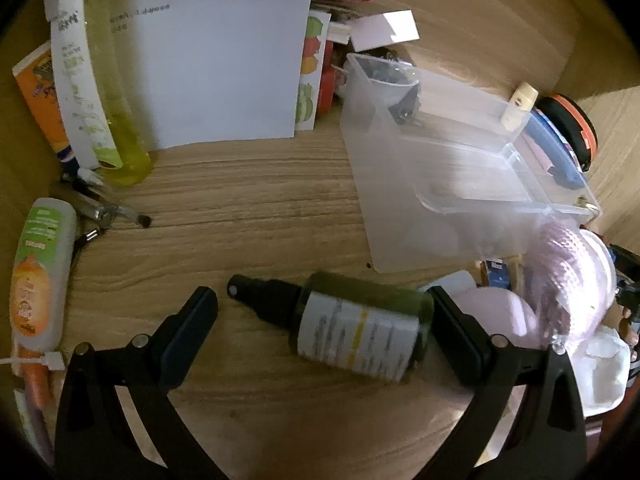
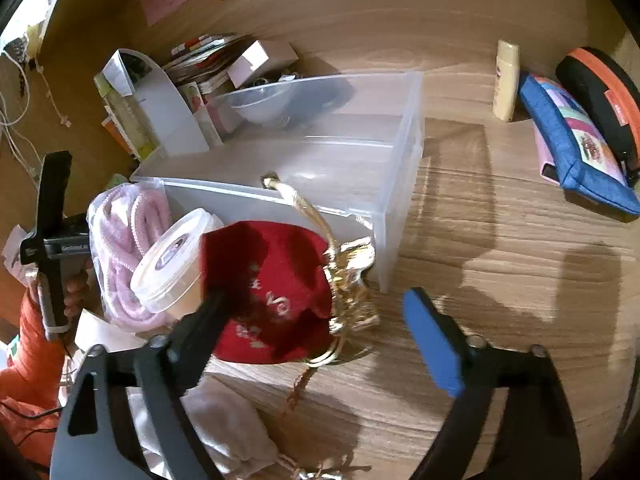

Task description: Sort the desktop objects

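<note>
In the left wrist view my left gripper (image 1: 320, 300) is open, its fingers on either side of a dark green spray bottle (image 1: 352, 320) that lies on its side on the wooden desk, cap pointing left. The right finger touches the bottle's base; the left finger stands apart from the cap. A clear plastic organiser box (image 1: 440, 160) sits beyond it. In the right wrist view my right gripper (image 2: 320, 304) is open over a red drawstring pouch (image 2: 276, 292) with gold trim that lies against the same box (image 2: 340, 168).
Left view: a yellow-green bottle (image 1: 116, 100), white tube (image 1: 72, 72), orange-label bottle (image 1: 40, 272), paper stack (image 1: 216, 52). Right view: a lidded plastic cup (image 2: 172, 260), pink cord in a bag (image 2: 128, 248), blue pouch (image 2: 576, 148), cream tube (image 2: 506, 80), orange-black case (image 2: 604, 96).
</note>
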`<action>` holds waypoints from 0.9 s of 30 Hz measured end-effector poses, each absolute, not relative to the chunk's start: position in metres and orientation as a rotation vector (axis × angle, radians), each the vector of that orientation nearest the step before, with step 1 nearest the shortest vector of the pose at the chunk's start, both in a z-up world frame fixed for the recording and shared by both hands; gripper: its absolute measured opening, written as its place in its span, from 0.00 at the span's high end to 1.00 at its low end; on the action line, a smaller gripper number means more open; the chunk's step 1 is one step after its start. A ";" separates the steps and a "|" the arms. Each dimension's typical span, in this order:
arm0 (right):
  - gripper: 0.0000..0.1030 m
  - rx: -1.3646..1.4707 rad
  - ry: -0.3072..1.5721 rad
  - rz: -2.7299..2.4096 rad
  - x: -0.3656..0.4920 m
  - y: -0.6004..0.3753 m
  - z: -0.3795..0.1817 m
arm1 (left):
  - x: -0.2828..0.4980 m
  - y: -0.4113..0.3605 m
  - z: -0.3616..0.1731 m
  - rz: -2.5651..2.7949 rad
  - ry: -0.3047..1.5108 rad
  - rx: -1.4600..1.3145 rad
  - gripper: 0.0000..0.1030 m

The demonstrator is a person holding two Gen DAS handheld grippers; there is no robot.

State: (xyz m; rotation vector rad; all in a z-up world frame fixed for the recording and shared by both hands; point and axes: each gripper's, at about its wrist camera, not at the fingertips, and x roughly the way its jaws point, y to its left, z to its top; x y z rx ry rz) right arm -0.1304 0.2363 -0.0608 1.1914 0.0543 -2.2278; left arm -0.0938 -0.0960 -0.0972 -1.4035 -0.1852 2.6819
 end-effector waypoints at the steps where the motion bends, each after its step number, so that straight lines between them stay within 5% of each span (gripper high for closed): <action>1: 0.33 1.200 0.057 -2.208 -0.132 0.235 -0.062 | -0.095 -0.097 -0.098 2.674 -0.199 -1.404 0.00; 6: 0.61 1.215 0.114 -2.204 -0.131 0.229 -0.068 | -0.096 -0.102 -0.099 2.686 -0.240 -1.397 0.04; 11: 0.72 1.186 0.127 -2.226 -0.127 0.233 -0.066 | -0.089 -0.101 -0.096 2.742 -0.220 -1.389 0.04; 27: 0.75 0.971 0.067 -2.386 -0.097 0.256 -0.012 | -0.056 -0.104 -0.047 2.917 -0.221 -1.144 0.04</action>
